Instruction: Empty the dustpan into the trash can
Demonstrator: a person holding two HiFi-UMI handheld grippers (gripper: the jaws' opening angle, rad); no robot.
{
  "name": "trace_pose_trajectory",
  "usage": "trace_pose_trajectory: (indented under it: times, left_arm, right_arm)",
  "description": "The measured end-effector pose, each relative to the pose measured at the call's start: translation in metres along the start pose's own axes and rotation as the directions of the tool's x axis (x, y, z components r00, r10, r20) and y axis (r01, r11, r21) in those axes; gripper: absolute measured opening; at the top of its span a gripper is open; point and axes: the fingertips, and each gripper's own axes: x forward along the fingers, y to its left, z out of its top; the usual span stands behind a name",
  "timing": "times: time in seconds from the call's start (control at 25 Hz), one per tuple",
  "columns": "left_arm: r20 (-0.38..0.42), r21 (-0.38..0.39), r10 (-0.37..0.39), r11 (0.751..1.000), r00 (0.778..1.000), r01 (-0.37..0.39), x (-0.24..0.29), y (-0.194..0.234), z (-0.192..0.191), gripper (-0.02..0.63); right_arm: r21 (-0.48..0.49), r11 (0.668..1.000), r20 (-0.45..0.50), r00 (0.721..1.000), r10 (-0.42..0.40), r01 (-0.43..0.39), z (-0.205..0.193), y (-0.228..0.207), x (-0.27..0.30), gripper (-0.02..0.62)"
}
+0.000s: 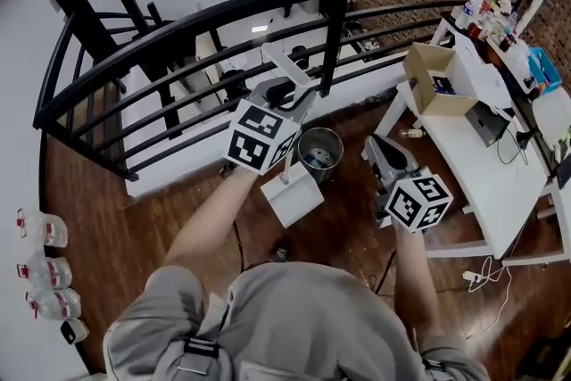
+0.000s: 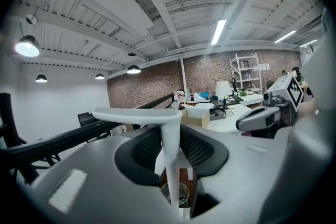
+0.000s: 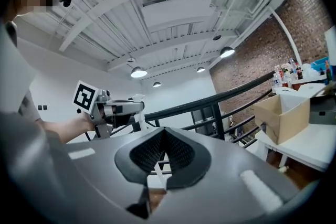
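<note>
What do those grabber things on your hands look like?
The left gripper and right gripper are grey, each with black bumpy fingers and a white cube covered in black square markers. The person's shirt is grey with short sleeves.

A white long-handled dustpan (image 1: 293, 197) hangs just beside the round metal trash can (image 1: 330, 140), which seemingly holds some litter.

black railing (image 1: 335, 22) curves past white table (image 1: 477, 169); open cardboard box (image 1: 435, 78) on it
</note>
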Motion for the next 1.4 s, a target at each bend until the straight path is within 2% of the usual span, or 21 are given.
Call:
trace_pose_trajectory:
  times: [0.28, 0.56, 1.0, 1.4]
  left_arm:
    - [-0.075, -0.021, 0.054, 0.998, 0.996, -0.056, -0.015, 0.024, -0.058, 0.114]
    - [-0.069, -0.037, 0.068, 0.997, 0.995, -0.071, -0.015, 0.042, -0.097, 0.114]
    - [-0.104, -0.147, 0.144, 0.976, 0.984, -0.158, -0.009, 0.076, -0.195, 0.112]
    - [-0.110, -0.191, 0.172, 0.963, 0.979, -0.190, -0.006, 0.082, -0.259, 0.112]
  right_arm:
    - [0.003, 1.000, -0.034, 0.999, 0.026, -0.026, -0.010, 0.011, 0.016, -0.002]
    - [0.006, 1.000, -0.066, 0.998, 0.024, -0.024, -0.023, 0.018, 0.025, -0.002]
    - [0.002, 1.000, -0.170, 0.985, 0.017, -0.017, -0.063, 0.024, 0.054, -0.002]
    - [0.026, 0.999, -0.246, 0.969, 0.035, -0.029, -0.097, 0.036, 0.074, -0.002]
